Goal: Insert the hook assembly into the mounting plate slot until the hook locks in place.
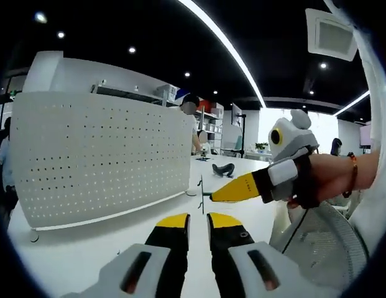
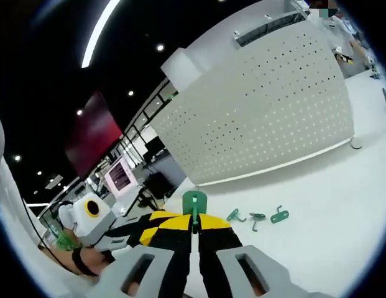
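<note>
White dotted pegboard (image 2: pixel 261 105), green hooks (image 2: pixel 258 218), yellow-black right gripper (image 2: pixel 194 225)

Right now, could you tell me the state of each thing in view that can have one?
Right claw: shut on the green hook, held off the table.
Green hook: gripped, plate end up, not yet in the pegboard.
Left claw: jaws slightly apart, holding nothing.
Pegboard: upright on the table, no hook visibly mounted.
Spare green hooks: three lying loose on the table before the pegboard.
</note>
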Available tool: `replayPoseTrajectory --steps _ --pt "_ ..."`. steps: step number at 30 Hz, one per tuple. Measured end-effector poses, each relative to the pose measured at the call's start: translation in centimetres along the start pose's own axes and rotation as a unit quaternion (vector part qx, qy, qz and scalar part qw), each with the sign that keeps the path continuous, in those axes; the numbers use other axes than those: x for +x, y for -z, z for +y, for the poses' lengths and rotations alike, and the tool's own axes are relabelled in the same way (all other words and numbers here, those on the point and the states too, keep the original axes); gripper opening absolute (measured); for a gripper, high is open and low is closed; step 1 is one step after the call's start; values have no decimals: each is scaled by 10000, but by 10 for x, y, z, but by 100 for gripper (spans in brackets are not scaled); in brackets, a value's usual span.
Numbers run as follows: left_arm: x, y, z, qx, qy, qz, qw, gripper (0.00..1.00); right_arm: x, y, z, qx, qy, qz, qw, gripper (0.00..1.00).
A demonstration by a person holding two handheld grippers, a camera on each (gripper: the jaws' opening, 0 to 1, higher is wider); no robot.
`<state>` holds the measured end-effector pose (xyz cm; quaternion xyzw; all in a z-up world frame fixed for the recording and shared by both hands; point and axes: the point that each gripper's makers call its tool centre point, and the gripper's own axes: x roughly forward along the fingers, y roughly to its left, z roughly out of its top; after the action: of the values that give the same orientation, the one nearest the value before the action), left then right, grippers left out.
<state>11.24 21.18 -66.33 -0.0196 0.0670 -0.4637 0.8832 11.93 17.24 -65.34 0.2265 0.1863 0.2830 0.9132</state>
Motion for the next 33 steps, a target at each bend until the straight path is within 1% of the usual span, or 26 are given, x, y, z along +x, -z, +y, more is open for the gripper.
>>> replayPoseTrajectory --steps 5,9,15,20,22,26,29,33 --pt "-4 2 5 -61 -49 -2 10000 16 -1 -9 -8 -60 90 -37 9999 2" --pt "-8 7 8 -73 -98 78 9999 17 0 -15 -13 -152 128 -54 9998 2" --pt "-17 7 16 -12 -138 88 9999 19 5 -26 -14 -287 168 -59 9994 2" --pt "-22 7 22 -45 -260 119 9996 22 12 -32 -14 -451 196 -22 9988 2" --pt "-23 7 24 -30 -305 108 9995 21 14 -34 -15 -530 220 -40 9983 2" --pt "-26 8 27 -90 -419 61 9991 23 18 -38 -18 -593 277 -78 9978 2" --pt "-29 11 29 -125 -475 102 9987 24 21 -47 -20 -633 257 -146 9976 2" --pt "-31 13 30 -126 -487 130 9987 25 22 -54 -24 -729 328 -183 9966 2"
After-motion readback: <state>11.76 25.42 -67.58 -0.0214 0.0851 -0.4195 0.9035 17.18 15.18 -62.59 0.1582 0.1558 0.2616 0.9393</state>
